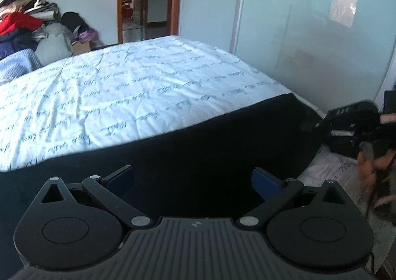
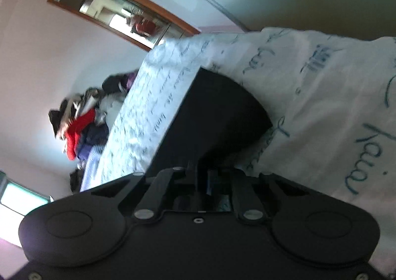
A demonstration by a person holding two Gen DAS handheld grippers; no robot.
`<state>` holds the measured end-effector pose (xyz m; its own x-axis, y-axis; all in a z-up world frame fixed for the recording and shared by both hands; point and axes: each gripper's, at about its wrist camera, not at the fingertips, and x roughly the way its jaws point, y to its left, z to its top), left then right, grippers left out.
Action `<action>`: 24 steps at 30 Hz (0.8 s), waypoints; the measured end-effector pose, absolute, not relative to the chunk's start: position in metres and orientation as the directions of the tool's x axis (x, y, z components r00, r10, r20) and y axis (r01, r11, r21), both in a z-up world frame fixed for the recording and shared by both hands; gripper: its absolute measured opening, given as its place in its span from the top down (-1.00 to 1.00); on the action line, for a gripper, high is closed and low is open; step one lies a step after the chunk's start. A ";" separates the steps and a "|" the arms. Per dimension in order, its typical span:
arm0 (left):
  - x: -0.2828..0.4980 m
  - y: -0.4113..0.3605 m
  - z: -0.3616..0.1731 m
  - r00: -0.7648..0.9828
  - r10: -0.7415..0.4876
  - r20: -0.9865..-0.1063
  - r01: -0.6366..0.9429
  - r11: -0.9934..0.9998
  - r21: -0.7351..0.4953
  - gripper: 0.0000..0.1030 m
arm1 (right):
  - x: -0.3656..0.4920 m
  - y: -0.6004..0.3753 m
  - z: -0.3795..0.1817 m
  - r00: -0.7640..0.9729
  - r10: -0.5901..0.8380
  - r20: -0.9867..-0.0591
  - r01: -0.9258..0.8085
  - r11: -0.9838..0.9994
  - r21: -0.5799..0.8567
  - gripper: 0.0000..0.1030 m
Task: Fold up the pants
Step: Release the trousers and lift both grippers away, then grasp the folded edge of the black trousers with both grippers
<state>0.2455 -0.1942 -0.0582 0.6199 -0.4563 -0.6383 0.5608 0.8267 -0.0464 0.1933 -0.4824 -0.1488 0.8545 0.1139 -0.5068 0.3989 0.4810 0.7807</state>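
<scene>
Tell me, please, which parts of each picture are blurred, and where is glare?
Left wrist view: the right gripper at the right edge is smeared; a bright window reflection sits on the wardrobe door. Right wrist view: tilted, clothes pile blurred, black pants featureless.

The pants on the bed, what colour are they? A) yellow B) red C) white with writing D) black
D: the pants are a black cloth spread along the near edge of the bed, whose sheet is white with writing.
</scene>
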 end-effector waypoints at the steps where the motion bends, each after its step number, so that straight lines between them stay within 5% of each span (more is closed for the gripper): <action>1: 0.249 -0.196 -0.055 0.614 -0.466 -0.637 0.567 0.822 -0.055 -0.98 | 0.193 -0.479 -0.147 0.854 0.096 -0.511 0.393 0.524 0.756 0.85; 9: 0.318 -0.276 -0.006 0.376 -0.646 -0.665 0.599 0.717 -0.358 -0.98 | 0.194 -0.436 -0.124 0.832 -0.091 -0.547 0.358 0.841 0.405 0.85; 15: 0.356 -0.392 -0.015 0.178 -0.609 -0.773 0.630 0.674 -0.386 -0.97 | 0.198 -0.403 -0.114 0.832 -0.194 -0.520 0.305 0.943 0.136 0.85; 20: 0.340 -0.464 -0.039 0.132 -0.478 -0.869 0.731 0.639 -0.240 -0.94 | 0.204 -0.384 -0.116 0.817 -0.251 -0.520 0.262 0.964 -0.053 0.85; 24: 0.317 -0.498 -0.060 0.217 -0.355 -0.909 0.827 0.562 -0.023 -0.97 | 0.203 -0.385 -0.117 0.818 -0.241 -0.522 0.243 0.968 -0.067 0.85</action>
<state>0.3171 -0.4975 -0.0598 0.2166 -0.3550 -0.9094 0.8265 0.5624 -0.0227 0.2032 -0.3854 -0.1173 0.8182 -0.2414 -0.5218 0.2430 0.9677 -0.0667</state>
